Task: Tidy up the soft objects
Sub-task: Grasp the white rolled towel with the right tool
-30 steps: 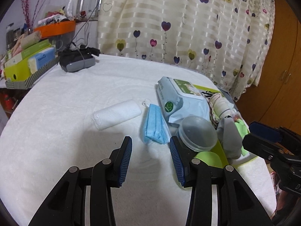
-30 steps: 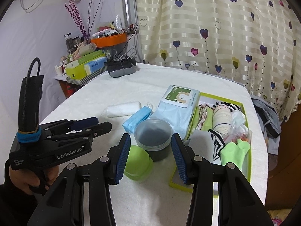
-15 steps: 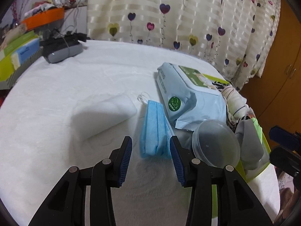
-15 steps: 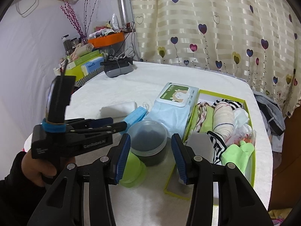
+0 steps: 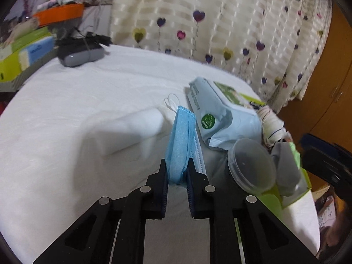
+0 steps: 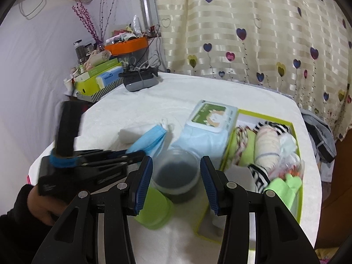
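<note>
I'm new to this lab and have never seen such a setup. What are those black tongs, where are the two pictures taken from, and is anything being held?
No robot here: a person holds a hand-operated gripper in each hand, with a camera on each looking along its jaws. The left gripper has just closed its jaws on a blue face mask. The right gripper is open, with nothing gripped; a round lidded tub shows beyond its jaws. On the white table also lie a rolled white cloth, a pack of wipes and a green tray of soft items.
</note>
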`<state>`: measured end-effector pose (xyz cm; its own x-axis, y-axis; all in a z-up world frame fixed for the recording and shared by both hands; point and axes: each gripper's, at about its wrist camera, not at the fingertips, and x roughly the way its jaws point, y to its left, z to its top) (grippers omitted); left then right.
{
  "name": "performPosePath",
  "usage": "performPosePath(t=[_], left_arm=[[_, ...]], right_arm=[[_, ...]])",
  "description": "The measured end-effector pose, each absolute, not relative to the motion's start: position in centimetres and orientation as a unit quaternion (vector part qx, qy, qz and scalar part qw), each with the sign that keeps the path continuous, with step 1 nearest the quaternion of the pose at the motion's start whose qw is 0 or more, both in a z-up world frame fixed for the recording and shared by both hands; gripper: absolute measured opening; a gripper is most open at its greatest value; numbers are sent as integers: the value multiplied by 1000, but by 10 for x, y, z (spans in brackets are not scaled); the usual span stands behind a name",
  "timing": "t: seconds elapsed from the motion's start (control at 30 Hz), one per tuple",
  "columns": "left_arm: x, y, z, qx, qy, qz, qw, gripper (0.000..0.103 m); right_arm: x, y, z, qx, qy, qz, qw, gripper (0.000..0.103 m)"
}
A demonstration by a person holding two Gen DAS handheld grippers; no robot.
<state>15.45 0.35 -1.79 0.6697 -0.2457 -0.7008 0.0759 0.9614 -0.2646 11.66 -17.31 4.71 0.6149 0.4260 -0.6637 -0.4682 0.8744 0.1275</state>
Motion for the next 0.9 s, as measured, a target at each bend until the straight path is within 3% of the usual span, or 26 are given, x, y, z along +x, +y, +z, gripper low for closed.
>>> performPosePath(t=[0.2,0.43,0.63,0.9], left_arm=[[128,41,-8,-120,381,-59,915,14],[119,85,-3,-134,369,-29,919,14],[119,111,-8,-150,369,-12,917,14],[120,132,-15,-168,368,3,914,14]], right_arm=[[139,-125,49,-96,362,286,882,46],[175,-36,22,-317,368,354,799,46],[184,13,-14,-437,365,411,712,46],[209,40,-40,-451,386,436,676,46]])
